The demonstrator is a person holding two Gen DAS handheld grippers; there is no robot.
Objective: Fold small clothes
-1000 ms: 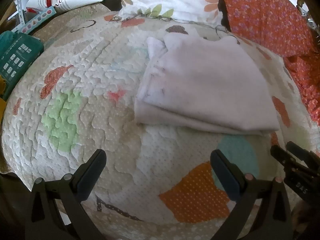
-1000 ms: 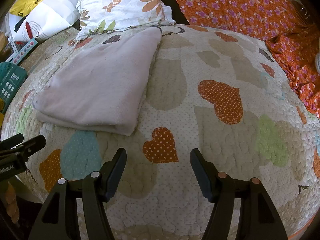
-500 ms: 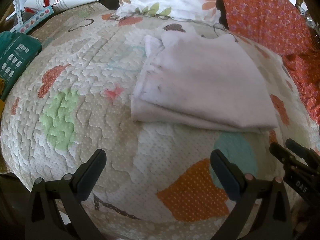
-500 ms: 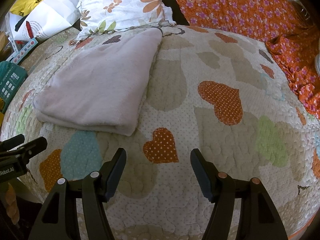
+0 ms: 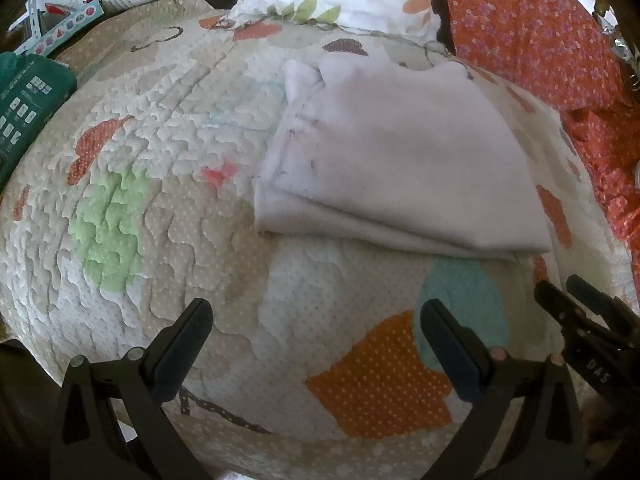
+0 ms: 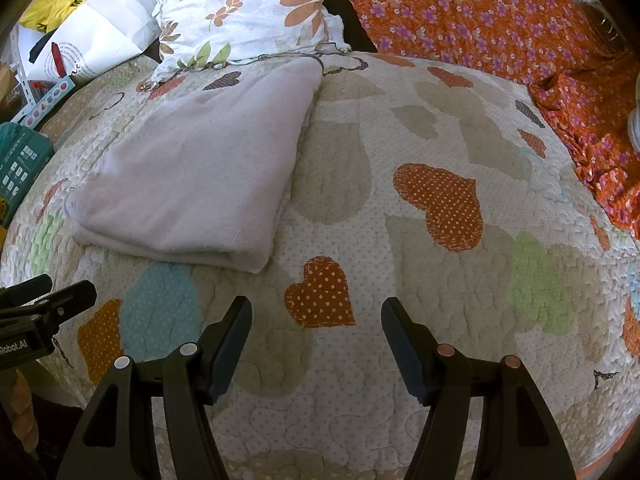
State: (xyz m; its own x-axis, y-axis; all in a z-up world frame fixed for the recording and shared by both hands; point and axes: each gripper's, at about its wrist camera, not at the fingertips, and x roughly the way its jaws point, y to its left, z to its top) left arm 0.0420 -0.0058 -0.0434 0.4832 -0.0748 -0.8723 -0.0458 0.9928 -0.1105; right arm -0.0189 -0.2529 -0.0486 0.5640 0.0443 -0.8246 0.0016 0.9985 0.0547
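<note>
While clear of the folded garment, both grippers agape, empty.

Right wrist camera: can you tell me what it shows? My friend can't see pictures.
A folded pale pink cloth lies on a heart-patterned quilt, up and to the left of the open, empty right gripper. A flowered pillow and orange flowered fabric lie beyond, and the left gripper pokes in at the left edge.
</note>
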